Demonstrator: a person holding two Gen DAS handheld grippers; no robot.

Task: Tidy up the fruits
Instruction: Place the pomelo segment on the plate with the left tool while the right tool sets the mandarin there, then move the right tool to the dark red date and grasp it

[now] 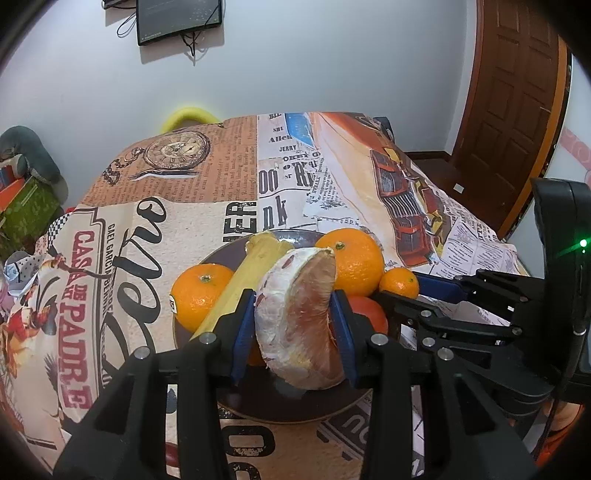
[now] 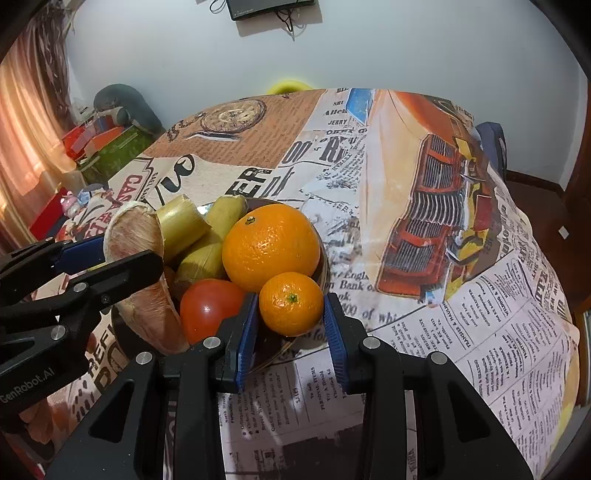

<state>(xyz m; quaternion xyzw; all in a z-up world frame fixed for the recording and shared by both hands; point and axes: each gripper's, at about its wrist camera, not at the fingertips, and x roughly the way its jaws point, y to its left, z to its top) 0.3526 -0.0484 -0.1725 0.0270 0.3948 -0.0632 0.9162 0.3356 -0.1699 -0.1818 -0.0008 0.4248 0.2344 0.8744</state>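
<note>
A dark plate (image 1: 258, 402) holds fruit on the printed tablecloth. My left gripper (image 1: 295, 325) is shut on a peeled pomelo wedge (image 1: 299, 317) and holds it over the plate; it also shows in the right wrist view (image 2: 140, 273). My right gripper (image 2: 290, 325) has its jaws around a small mandarin (image 2: 291, 303) at the plate's right edge, pads touching its sides. On the plate lie a large orange (image 2: 271, 245), a tomato (image 2: 208, 308), yellow cane pieces (image 2: 201, 236), and another orange (image 1: 201, 295).
The tablecloth (image 2: 443, 258) covers the table, which drops off at the right and far edges. Boxes and clutter (image 2: 99, 144) stand beyond the left side. A wooden door (image 1: 513, 110) is at the right, a wall screen (image 1: 179, 18) above.
</note>
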